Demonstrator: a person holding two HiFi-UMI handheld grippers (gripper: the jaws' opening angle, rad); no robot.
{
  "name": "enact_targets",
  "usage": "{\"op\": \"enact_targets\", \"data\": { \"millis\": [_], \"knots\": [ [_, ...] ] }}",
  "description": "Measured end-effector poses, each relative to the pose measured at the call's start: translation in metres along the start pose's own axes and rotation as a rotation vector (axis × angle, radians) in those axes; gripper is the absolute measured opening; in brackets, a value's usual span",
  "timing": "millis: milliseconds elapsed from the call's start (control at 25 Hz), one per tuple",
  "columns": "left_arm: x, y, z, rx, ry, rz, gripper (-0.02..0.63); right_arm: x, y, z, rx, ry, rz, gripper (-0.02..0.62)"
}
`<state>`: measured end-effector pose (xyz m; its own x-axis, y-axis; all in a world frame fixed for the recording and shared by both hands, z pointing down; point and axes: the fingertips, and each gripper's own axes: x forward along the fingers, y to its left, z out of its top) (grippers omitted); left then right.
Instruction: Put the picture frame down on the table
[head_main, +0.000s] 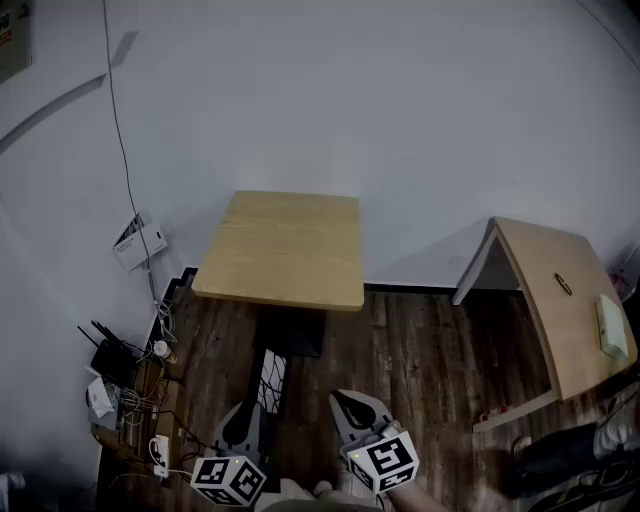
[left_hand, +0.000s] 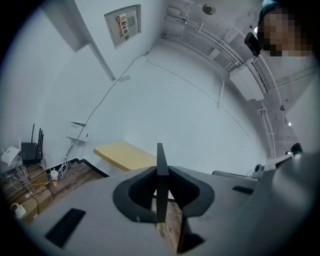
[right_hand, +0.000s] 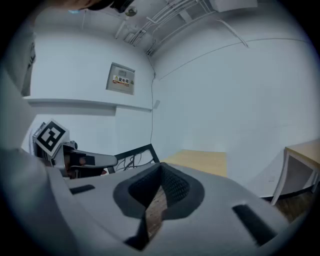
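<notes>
From the head view, the left gripper (head_main: 245, 422) holds the picture frame (head_main: 271, 382) over the floor (head_main: 420, 360), short of the table (head_main: 285, 250). The right gripper (head_main: 348, 405) is beside it.

In the left gripper view, the jaws clamp the frame's thin dark edge.

In the right gripper view, the jaws are pressed together with nothing between them.

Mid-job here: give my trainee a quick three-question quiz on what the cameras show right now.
1. True or false: the frame is not yet on the table.
2. Fill in: the jaws of the right gripper are ___, with nothing between them.
3. What clamps the frame? A left gripper; B right gripper; C both.
Key: 1 true; 2 together; 3 A.
</notes>
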<state>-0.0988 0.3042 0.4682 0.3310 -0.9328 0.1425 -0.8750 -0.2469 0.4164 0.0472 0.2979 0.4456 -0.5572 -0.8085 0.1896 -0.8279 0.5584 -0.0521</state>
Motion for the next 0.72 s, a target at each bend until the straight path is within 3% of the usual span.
{"op": "enact_targets", "data": {
  "millis": [280,720],
  "knots": [
    [-0.007,-0.030,-0.001,0.007,0.014,-0.026,0.061,-0.022,0.003,0.002,-0.005,-0.002,0.018,0.000],
    [-0.022,-0.024,-0.003,-0.010,0.002,-0.011,0.061,-0.019,0.012,-0.007,0.070,-0.007,0.057,0.000]
  ]
}}
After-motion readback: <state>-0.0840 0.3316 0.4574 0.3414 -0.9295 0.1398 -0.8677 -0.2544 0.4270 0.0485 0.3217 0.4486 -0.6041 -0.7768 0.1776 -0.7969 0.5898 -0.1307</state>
